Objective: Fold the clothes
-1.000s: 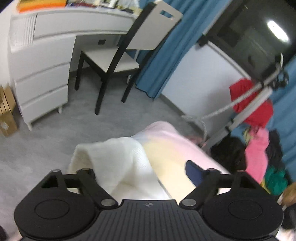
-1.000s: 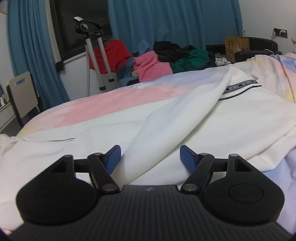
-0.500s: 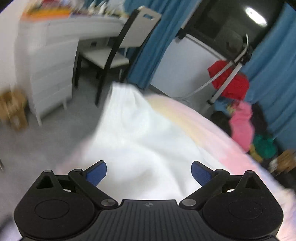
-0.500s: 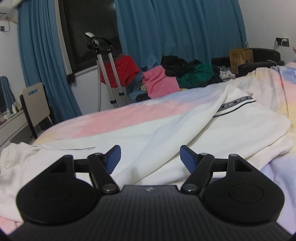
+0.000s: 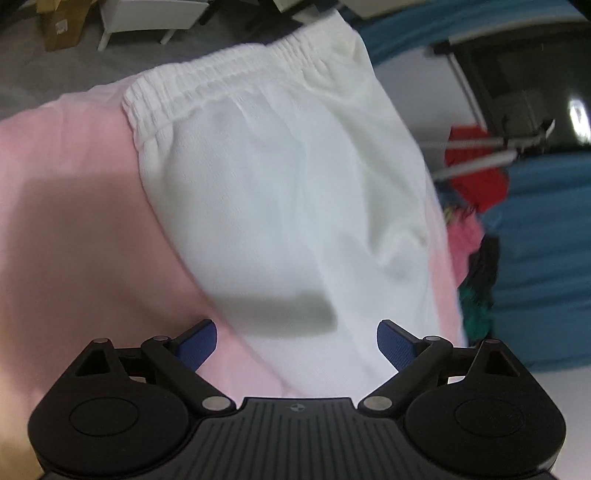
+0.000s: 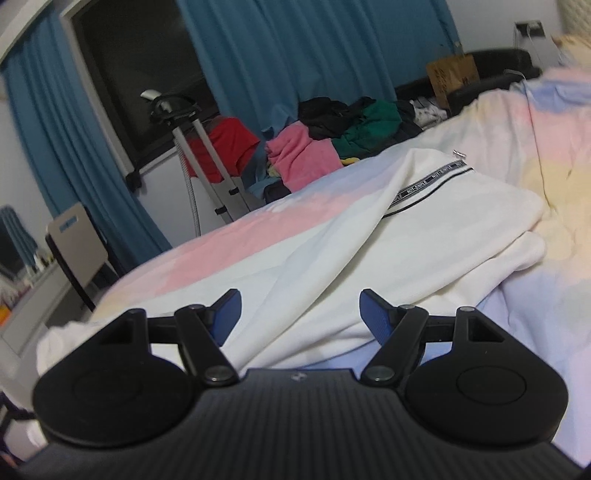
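A white garment [image 5: 288,192] lies spread on the pastel bedspread [image 5: 85,236]; its elastic hem [image 5: 229,77] lies at the bed's far edge in the left wrist view. My left gripper [image 5: 295,341] is open and empty just above the cloth. In the right wrist view the same white garment [image 6: 388,251] stretches across the bed [image 6: 229,243], with a black-striped band [image 6: 428,182] near its far end. My right gripper [image 6: 300,312] is open and empty, low over a fold of it.
A heap of pink, green and black clothes [image 6: 332,136] lies beyond the bed. A garment steamer stand [image 6: 199,147] with a red cloth stands by blue curtains [image 6: 295,55]. A chair [image 6: 79,240] and white drawers [image 5: 147,14] stand on the grey floor.
My left gripper opened, let go of the white cloth, and swung down over the garment's hem end on the bed. My right gripper stayed open and rose and tilted a little.
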The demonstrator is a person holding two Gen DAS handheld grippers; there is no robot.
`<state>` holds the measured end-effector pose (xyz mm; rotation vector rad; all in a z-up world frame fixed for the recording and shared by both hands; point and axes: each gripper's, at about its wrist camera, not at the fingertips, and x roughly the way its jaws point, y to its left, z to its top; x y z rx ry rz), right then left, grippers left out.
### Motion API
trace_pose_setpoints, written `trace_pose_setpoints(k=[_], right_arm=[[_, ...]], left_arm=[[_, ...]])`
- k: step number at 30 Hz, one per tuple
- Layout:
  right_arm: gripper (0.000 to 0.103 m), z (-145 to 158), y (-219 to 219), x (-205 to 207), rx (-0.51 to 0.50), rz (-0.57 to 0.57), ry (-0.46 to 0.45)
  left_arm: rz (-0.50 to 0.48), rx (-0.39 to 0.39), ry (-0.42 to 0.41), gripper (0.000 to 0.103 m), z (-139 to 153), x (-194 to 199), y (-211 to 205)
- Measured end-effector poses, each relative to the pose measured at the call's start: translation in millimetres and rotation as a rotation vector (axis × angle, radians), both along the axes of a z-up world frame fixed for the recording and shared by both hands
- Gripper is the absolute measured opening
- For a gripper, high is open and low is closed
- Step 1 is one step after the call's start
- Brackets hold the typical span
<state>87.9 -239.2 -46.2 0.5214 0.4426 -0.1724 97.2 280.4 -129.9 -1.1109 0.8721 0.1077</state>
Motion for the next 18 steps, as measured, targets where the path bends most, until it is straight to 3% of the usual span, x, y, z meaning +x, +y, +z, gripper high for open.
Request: trace_pose_setpoints(k=[3,7,11,15,18], right_arm=[[0.074,-3,-18,23,0.063,-0.017,0.025],[0.073,-6,-46,65,0.035,-0.071,0.041],[0.074,-18,-86,115,0.037,-0.175,0.061],[0.074,-34,-116,165,0.080,-0.272,0.069],[0.073,-45,-125,202,0.060,-0.325,0.101]], left_arm=[[0.083,-0.040,-0.034,0.075,-12,3,11],[0.142,0.003,-0.054,0.052,-12,0,11],[0.188,0.026,-0.071,0.021,-10,-7,14],[0.229,-0.002,-0.112,0.016,-6,-6,13],[0.250,0.028,-0.144,0.014,-4,-5,9]])
